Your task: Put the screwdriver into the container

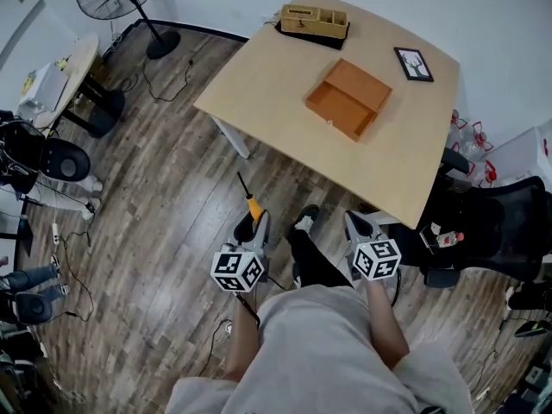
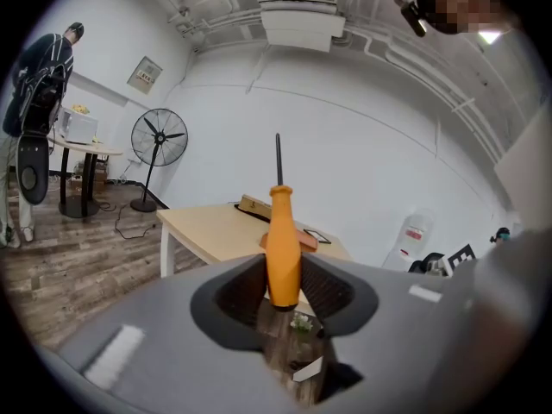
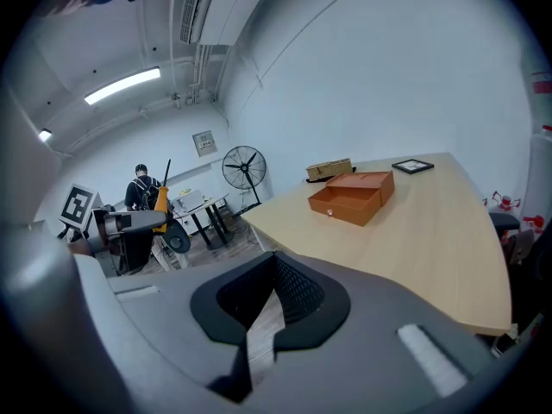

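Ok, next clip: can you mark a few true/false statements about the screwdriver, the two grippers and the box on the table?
1. The left gripper is shut on the orange-handled screwdriver. True.
2. The screwdriver already lies in the orange open-topped box. False: the box looks empty, and the left gripper holds the screwdriver away from the table.
3. The right gripper holds nothing. True.
4. The box stands on the floor. False: it stands on the light wooden table.

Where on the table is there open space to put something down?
Bare: the table between the orange box and its near edge, and its left corner. Busier along the far edge: wooden organizer, picture frame.
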Action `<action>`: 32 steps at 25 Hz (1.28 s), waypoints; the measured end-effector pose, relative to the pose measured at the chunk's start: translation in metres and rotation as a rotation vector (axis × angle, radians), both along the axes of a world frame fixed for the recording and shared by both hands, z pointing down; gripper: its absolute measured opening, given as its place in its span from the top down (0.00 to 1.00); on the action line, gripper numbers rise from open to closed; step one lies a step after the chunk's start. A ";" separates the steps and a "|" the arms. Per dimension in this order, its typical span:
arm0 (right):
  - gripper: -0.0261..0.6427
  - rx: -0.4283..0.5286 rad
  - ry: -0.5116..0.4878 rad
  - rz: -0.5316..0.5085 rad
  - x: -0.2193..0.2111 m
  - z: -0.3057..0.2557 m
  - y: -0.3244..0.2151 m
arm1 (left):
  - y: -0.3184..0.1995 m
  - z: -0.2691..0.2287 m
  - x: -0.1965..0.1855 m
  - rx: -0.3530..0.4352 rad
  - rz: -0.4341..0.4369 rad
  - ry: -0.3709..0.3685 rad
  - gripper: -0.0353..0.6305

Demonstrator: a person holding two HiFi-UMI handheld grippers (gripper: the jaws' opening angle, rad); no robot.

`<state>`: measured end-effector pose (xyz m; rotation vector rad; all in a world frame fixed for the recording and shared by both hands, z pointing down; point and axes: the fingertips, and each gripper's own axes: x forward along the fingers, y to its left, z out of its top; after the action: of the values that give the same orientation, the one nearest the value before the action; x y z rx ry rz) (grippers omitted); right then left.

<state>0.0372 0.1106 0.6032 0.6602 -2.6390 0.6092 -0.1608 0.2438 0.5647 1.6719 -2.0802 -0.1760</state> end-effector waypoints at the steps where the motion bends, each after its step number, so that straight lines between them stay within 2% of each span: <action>1: 0.96 -0.001 -0.001 -0.003 -0.009 0.000 -0.006 | -0.004 0.000 -0.008 -0.001 -0.004 0.000 0.68; 5: 0.96 -0.004 -0.022 -0.018 -0.041 -0.001 -0.029 | -0.028 0.007 -0.034 -0.014 -0.003 0.013 0.68; 9: 0.96 -0.012 -0.031 -0.010 -0.060 -0.001 -0.061 | -0.076 0.007 -0.050 -0.029 0.046 -0.008 0.68; 13: 0.96 -0.018 -0.043 0.040 -0.072 -0.008 -0.100 | -0.134 -0.005 -0.061 -0.037 0.136 -0.042 0.68; 19: 0.96 -0.019 -0.066 0.178 -0.081 -0.014 -0.172 | -0.220 -0.016 -0.074 -0.050 0.274 -0.103 0.68; 23: 0.96 -0.008 -0.072 0.218 -0.092 -0.016 -0.206 | -0.269 -0.014 -0.084 -0.053 0.346 -0.126 0.69; 32: 0.96 -0.001 -0.090 0.367 -0.086 -0.015 -0.272 | -0.367 -0.008 -0.061 -0.046 0.580 -0.180 0.70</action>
<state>-0.0489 -0.1618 0.5884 1.1557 -2.6148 0.7552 -0.2222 -0.1234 0.5564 2.2439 -1.6067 0.2140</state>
